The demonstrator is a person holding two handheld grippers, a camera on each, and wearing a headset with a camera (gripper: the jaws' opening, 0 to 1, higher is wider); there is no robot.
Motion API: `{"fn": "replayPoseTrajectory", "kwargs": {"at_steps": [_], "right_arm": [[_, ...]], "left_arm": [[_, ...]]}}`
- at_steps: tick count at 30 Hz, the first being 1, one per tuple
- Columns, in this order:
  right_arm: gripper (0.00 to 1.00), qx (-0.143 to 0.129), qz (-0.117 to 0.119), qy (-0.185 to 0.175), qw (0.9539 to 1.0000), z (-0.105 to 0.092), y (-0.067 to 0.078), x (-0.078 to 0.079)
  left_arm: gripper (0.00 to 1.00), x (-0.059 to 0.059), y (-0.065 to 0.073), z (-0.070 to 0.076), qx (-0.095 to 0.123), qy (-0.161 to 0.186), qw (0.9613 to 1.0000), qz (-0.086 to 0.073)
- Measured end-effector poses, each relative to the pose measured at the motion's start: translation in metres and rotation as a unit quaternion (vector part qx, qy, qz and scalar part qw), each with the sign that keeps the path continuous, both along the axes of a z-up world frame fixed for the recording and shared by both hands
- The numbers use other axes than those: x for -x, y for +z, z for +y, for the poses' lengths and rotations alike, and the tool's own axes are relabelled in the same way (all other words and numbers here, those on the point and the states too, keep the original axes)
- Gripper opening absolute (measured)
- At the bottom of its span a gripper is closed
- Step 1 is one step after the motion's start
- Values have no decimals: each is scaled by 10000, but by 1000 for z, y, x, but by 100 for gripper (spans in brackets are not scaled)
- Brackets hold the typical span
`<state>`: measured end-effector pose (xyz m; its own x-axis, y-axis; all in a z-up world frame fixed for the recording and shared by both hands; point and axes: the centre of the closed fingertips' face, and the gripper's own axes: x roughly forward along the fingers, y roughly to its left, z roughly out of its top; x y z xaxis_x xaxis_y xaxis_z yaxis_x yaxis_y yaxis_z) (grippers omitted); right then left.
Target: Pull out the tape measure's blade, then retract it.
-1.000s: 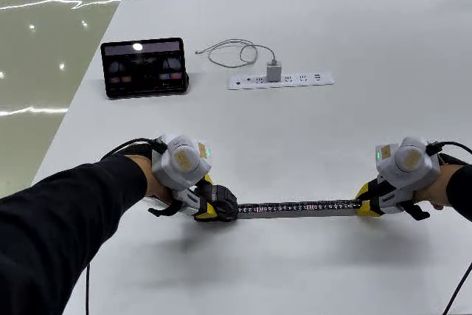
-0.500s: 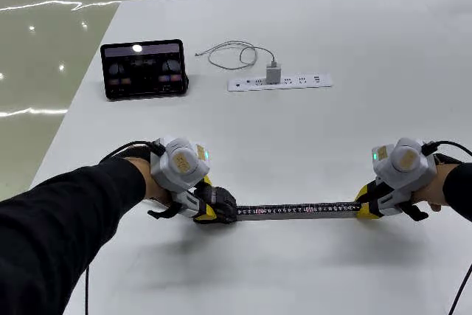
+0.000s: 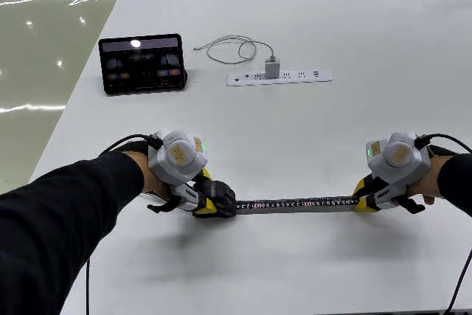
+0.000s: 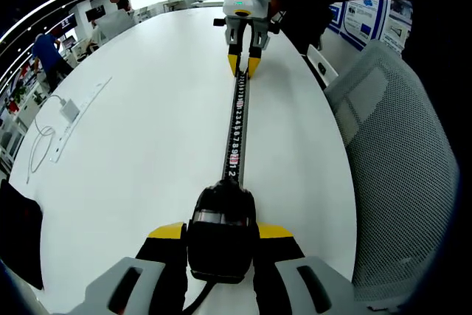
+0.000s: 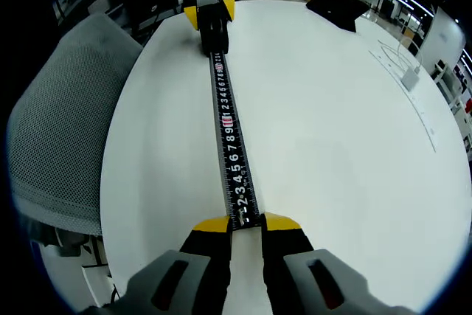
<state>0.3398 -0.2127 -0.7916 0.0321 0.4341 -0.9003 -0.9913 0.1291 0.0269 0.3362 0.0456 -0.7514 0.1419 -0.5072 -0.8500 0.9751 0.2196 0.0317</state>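
The white table (image 3: 354,130) takes up most of the room in front of the person, and the job is being done right at its near edge, with bare surface all around it. A grey mesh chair (image 4: 398,145) stands just off that edge. Well back on the table are a dark tablet (image 3: 142,63), propped up facing the person, and a white power strip (image 3: 279,77) with a looped cable (image 3: 228,49). Both are far enough away that nothing can snag.

The two hands are spread wide, one to each side. I take it that is deliberate, as the gap between them is what holds the strip out straight. The left gripper (image 3: 206,201) has its jaws clamped on either side of the black case (image 4: 221,230) of the tape measure, pinning it down on the table so it acts as the anchor. The right gripper (image 3: 361,201) has its jaws pinched shut on the free end of the blade (image 3: 295,203), low against the tabletop.

The blade lies flat along the table between them, numbers facing up, running in a straight line from the case's mouth to the right jaws. In the right gripper view the low numbers sit just ahead of the yellow fingertips (image 5: 212,224), so the grip is at the very tip.

To my eye the pulling-out part looks done or nearly so, and letting the blade run back in has not yet happened.
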Motion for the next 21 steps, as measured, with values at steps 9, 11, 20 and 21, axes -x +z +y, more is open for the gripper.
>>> {"fn": "replayPoseTrajectory", "kwargs": {"at_steps": [9, 11, 20, 21], "right_arm": [[12, 158, -63, 103, 9998, 2, 3, 3], [12, 163, -70, 106, 9998, 2, 4, 4], [18, 38, -84, -109, 9999, 7, 6, 3], [17, 12, -104, -107, 9999, 7, 7, 2]], "left_arm": [[31, 1, -1, 0, -296, -272, 9992, -11], [31, 1, -1, 0, -306, -312, 9990, -42], [33, -1, -1, 3, -322, -130, 9994, 41], [35, -3, -1, 4, -335, -109, 9994, 12]]}}
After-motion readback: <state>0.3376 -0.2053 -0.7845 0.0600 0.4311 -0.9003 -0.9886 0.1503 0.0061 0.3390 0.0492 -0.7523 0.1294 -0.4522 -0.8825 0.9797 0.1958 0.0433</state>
